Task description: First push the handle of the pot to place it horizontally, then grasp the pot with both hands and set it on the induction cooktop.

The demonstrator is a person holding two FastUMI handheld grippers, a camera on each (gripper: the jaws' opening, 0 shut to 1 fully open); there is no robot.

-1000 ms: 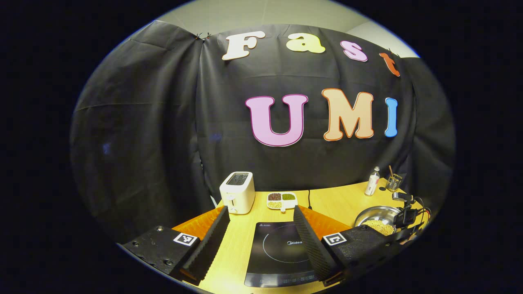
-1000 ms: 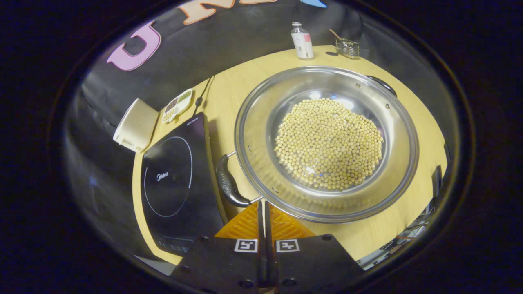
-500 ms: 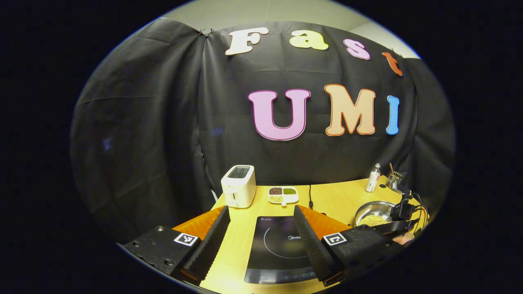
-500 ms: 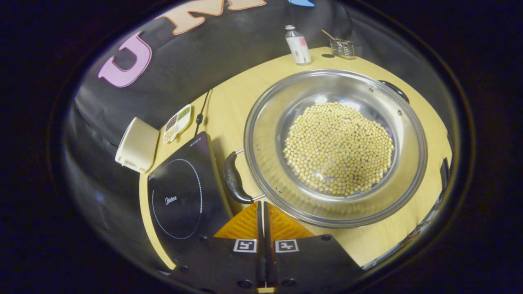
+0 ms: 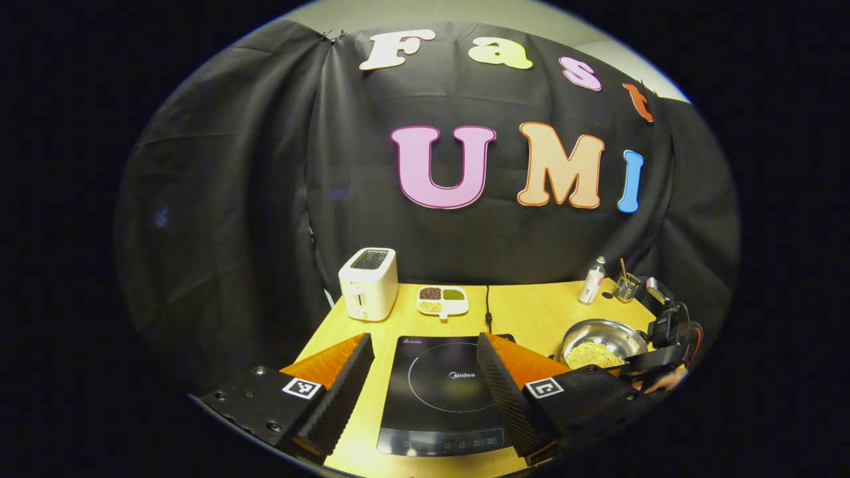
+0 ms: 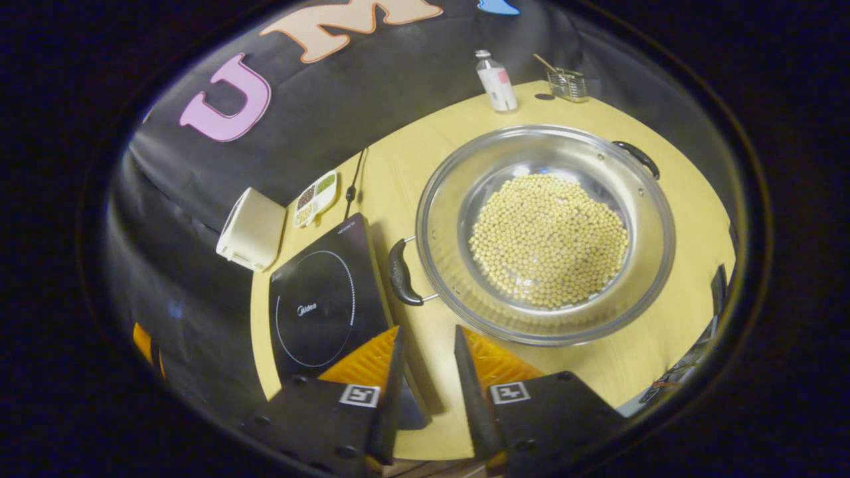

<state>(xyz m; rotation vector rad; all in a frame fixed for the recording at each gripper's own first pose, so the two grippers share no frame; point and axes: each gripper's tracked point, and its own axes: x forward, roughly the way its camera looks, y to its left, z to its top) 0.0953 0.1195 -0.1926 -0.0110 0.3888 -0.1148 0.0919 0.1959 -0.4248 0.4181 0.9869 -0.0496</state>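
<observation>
Left gripper (image 5: 425, 382): you hold it wide apart, above the induction cooktop (image 5: 443, 398).
Right gripper (image 6: 425, 372): your fingers stand narrowly apart, gripping nothing.
Pot (image 6: 544, 232): on the table (image 6: 398, 166), just beside the cooktop.

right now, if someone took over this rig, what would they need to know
Left gripper: open, holding nothing, above the table's near edge over the induction cooktop.
Right gripper: open a little, empty, near the pot, touching nothing.
The pot of yellow beans sits on the table, to the right of the cooktop. Its black handles, near handle facing the cooktop and far handle opposite, lie about level with the rim.
Done: the handle push looks finished.
Left: grip both handles, lift the pot onto the cooktop.
</observation>
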